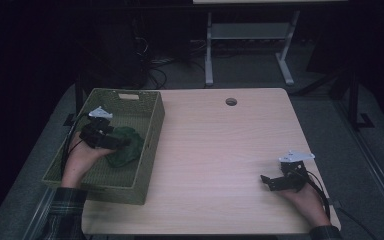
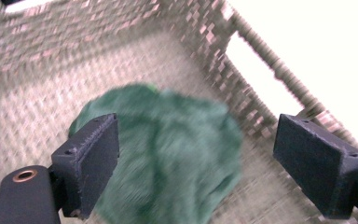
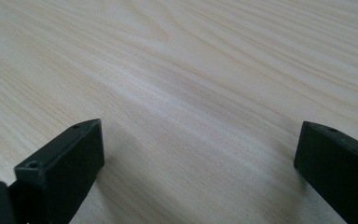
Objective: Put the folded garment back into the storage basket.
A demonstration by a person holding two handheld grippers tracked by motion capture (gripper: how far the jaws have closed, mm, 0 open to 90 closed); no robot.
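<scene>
A crumpled green cloth lies on the floor of a woven olive basket at the table's left side. My left gripper hovers over the basket, just above the cloth's left part, jaws wide apart. In the left gripper view the green cloth lies below and between the open jaws, apart from both pads. My right gripper rests low near the table's front right, pointing left, open with nothing between its jaws. Its own view looks along bare wood of the tabletop.
The basket has a handle slot in its far wall. A round cable hole sits near the table's far edge. Beyond the table stand a white frame leg and cables on the floor. Bare tabletop lies between basket and right gripper.
</scene>
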